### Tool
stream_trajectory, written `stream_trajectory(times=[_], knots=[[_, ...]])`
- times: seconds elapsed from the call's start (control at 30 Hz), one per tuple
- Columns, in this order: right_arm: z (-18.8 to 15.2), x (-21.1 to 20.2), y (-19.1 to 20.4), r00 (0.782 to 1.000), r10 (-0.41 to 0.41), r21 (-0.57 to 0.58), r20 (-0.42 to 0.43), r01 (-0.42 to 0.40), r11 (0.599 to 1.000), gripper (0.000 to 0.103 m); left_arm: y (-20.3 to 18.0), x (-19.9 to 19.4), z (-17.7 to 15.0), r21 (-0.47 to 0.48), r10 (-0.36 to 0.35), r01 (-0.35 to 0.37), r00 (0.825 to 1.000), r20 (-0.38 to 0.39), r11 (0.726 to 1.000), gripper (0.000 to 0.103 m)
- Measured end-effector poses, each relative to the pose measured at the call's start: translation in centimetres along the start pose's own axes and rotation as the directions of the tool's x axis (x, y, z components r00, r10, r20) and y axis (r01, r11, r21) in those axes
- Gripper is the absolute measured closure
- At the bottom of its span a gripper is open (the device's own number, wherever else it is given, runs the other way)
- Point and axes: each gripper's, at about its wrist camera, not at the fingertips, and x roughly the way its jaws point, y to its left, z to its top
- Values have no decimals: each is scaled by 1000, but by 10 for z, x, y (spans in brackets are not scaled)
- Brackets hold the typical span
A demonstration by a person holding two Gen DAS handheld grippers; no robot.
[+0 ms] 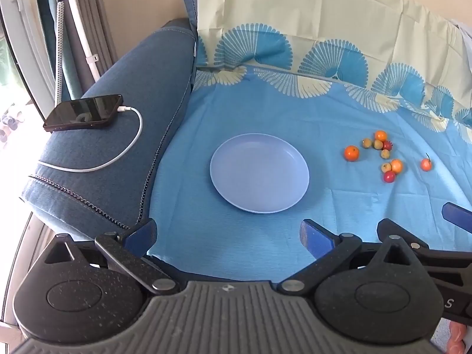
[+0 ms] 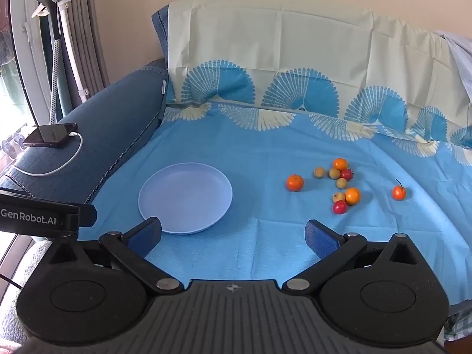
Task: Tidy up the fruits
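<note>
A: Right wrist view first: where are the fruits (image 2: 339, 184) found?

B: They are scattered on the blue cloth (image 2: 265, 153) spread over the sofa seat, well to the right of the empty plate (image 2: 153, 203). One orange fruit (image 2: 295, 182) lies alone between the plate and the cluster; another with a stem (image 2: 398, 192) lies apart on the far right. Nothing has been put on the plate yet.

A: And the jaws?

B: Both pairs are spread wide with nothing between them. The right gripper (image 2: 233, 234) is held above the near edge of the cloth, and the left gripper (image 1: 228, 236) likewise, in front of the plate (image 1: 224, 183).

A: How are the fruits judged to handle?

B: They are small, round and probably light, so little force should be needed. The skins look smooth and glossy, so slipping and rolling are to be expected, the more so on soft cloth that gives underneath. The red ones (image 2: 339, 206) may be soft and could be bruised by a hard squeeze.

A: Where should hold be taken?

B: Across the widest part of each fruit, with the pads closed gently on opposite sides. The lone orange fruit is probably best taken first, since it can be reached without neighbours being knocked. In the cluster, fruits touch one another, so the outer ones should be picked before the inner.

A: Anything else noted?

B: A phone (image 1: 84, 113) on a white cable (image 1: 129, 138) rests on the sofa arm (image 1: 124, 88), well clear of the fruit.
</note>
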Motion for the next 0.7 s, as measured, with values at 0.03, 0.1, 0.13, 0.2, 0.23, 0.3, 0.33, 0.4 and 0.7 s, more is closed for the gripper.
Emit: stream_trajectory(times=[0.03, 0.1, 0.13, 0.2, 0.23, 0.3, 0.33, 0.4, 0.7], knots=[[0, 1, 1, 1000, -2, -1, -3, 2, 1000, 0, -1, 2, 1, 1, 0, 0, 1000, -3, 1000, 0], [-2, 3, 4, 1000, -2, -4, -9, 2, 1000, 0, 1, 6, 3, -1, 1, -1, 1000, -8, 1000, 0], [-2, 2, 5, 1000, 1, -7, -13, -1, 1000, 0, 1, 6, 2, -3, 1, -1, 1000, -9, 1000, 0], [1, 8, 4, 1000, -1, -5, -20, 1, 1000, 0, 2, 8, 3, -5, 0, 0, 1000, -13, 1000, 0], [1, 7, 4, 1000, -1, -5, -18, 1, 1000, 0, 2, 9, 4, -5, 0, -1, 1000, -14, 1000, 0], [4, 8, 3, 1000, 3, -7, -13, -3, 1000, 0, 1, 10, 4, 0, 5, -5, 1000, -15, 1000, 0], [5, 8, 3, 1000, 3, -7, -14, -4, 1000, 0, 2, 10, 3, 1, 8, -8, 1000, -15, 1000, 0], [1, 6, 5, 1000, 4, -7, -19, -5, 1000, 0, 2, 9, 3, 2, 11, -11, 1000, -18, 1000, 0], [1, 8, 1, 1000, 17, -4, -6, -17, 1000, 0, 1, 8, 5, 8, 21, -21, 1000, -8, 1000, 0]])
